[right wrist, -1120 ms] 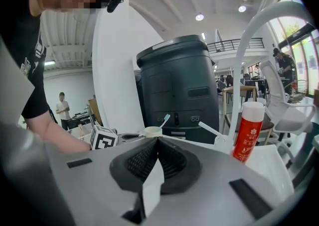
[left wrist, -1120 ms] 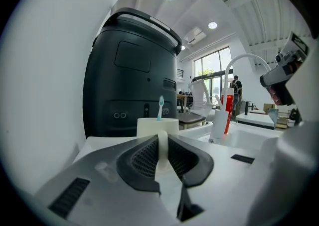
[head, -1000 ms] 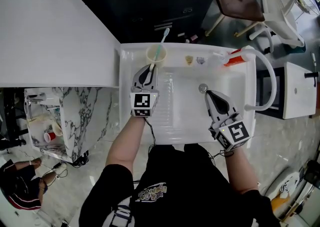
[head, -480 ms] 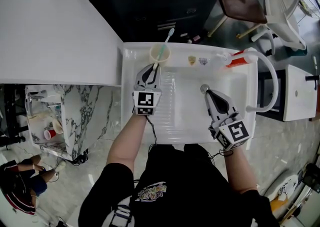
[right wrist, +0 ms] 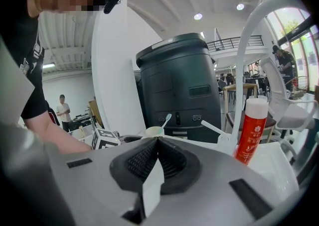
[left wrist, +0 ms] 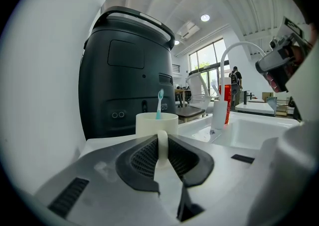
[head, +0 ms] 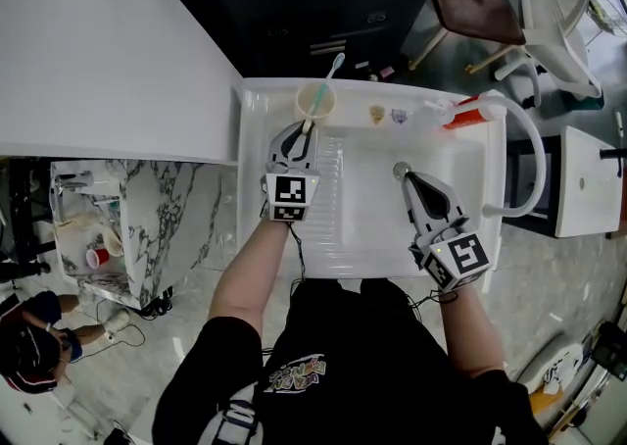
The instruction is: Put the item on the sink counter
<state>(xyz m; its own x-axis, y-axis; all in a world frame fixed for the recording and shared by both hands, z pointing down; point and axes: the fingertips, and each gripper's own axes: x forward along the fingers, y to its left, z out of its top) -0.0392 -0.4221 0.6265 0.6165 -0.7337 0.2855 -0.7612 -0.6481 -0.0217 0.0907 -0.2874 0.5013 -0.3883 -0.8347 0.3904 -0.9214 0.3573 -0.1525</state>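
Left gripper (head: 297,135) pinches the handle of a cream plastic cup (head: 315,100) holding a teal toothbrush (head: 331,74), at the far-left corner of the white sink tabletop (head: 253,112). Right gripper (head: 407,179) is pressed together, empty, over the basin's right side.

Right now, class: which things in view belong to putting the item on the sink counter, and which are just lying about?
Job in hand: cup, its handle gripped by the left tool; toothbrush standing in it; sink counter.
Lying about: red tube; faucet; right tool, shut and empty.
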